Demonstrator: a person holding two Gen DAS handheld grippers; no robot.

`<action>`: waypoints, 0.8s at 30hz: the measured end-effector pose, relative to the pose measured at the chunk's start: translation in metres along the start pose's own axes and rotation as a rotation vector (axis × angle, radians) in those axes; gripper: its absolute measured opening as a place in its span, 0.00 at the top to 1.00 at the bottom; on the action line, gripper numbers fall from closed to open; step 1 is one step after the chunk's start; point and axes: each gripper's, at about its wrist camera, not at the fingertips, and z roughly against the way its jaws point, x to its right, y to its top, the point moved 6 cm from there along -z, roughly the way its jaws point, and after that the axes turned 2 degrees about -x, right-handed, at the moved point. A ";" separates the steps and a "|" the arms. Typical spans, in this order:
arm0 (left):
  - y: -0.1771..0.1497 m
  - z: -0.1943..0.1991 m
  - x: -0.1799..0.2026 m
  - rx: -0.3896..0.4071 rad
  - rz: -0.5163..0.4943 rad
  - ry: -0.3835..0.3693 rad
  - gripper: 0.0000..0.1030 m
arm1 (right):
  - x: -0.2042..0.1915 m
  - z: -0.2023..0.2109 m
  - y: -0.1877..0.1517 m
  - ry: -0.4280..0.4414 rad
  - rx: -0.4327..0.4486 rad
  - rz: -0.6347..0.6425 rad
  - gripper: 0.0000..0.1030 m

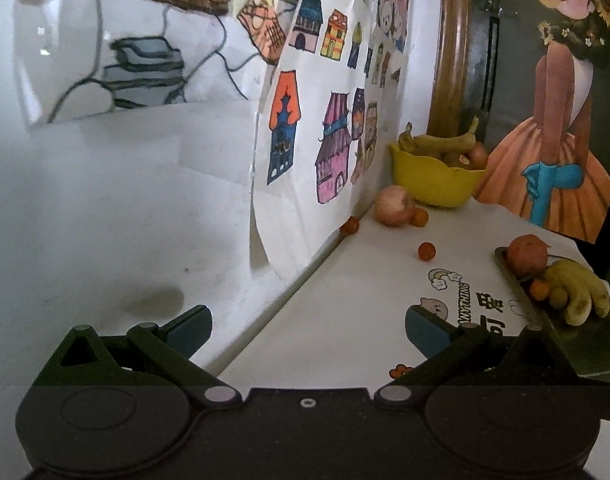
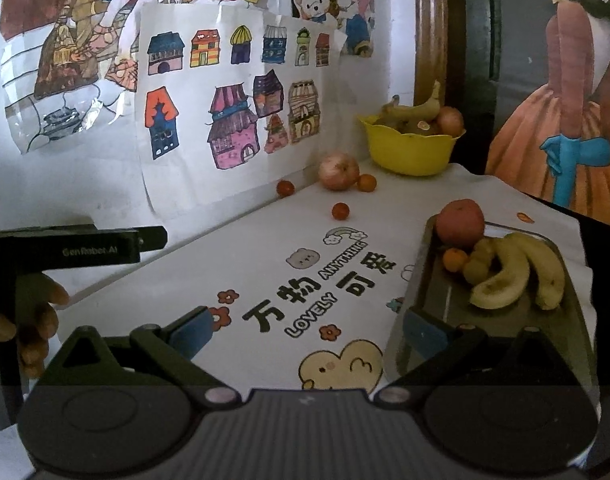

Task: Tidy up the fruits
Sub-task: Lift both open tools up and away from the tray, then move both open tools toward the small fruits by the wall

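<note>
1. Two grippers are hovering over the printed table cover [image 2: 273, 248], both spread wide and gripping nothing; the left gripper [image 1: 307, 330] is sitting near the wall edge, a hand [image 2: 33, 320] holding it in the right wrist view.
2. Drawings of houses [image 2: 233, 92] are hanging on the wall behind.
3. Three small orange fruits [image 2: 340, 211] are lying loose near the wall, one touching a pale apple [image 2: 338, 170].
4. Behind them, a yellow bowl [image 2: 409, 152] is holding bananas and round fruit.
5. Further right, the right gripper [image 2: 307, 330] is reaching its right finger over a grey tray [image 2: 429, 280], which is carrying a red apple [image 2: 461, 224], two bananas [image 2: 517, 272] and small fruits.
</note>
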 end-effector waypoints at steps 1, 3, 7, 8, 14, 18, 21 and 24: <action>0.001 -0.003 0.001 -0.003 -0.001 0.001 0.01 | 0.001 -0.003 0.001 0.001 -0.002 0.003 0.00; 0.002 -0.009 0.005 -0.010 -0.008 0.001 0.01 | 0.004 -0.008 0.004 0.002 -0.007 0.013 0.00; 0.006 -0.025 0.017 -0.028 -0.032 -0.001 0.01 | 0.016 -0.020 0.011 0.000 -0.008 0.041 0.00; 0.007 -0.029 0.021 -0.030 -0.039 -0.001 0.01 | 0.020 -0.023 0.014 0.003 -0.010 0.048 0.00; 0.020 -0.055 0.039 -0.037 -0.062 0.000 0.01 | 0.041 -0.039 0.038 -0.007 -0.003 0.111 0.00; 0.028 -0.078 0.052 -0.056 -0.078 -0.002 0.01 | 0.057 -0.050 0.057 -0.007 0.038 0.128 0.00; 0.035 -0.095 0.068 -0.060 -0.102 -0.022 0.01 | 0.070 -0.062 0.070 0.017 0.057 0.143 0.00; 0.043 -0.111 0.084 -0.058 -0.127 -0.042 0.01 | 0.081 -0.076 0.086 0.020 0.072 0.163 0.00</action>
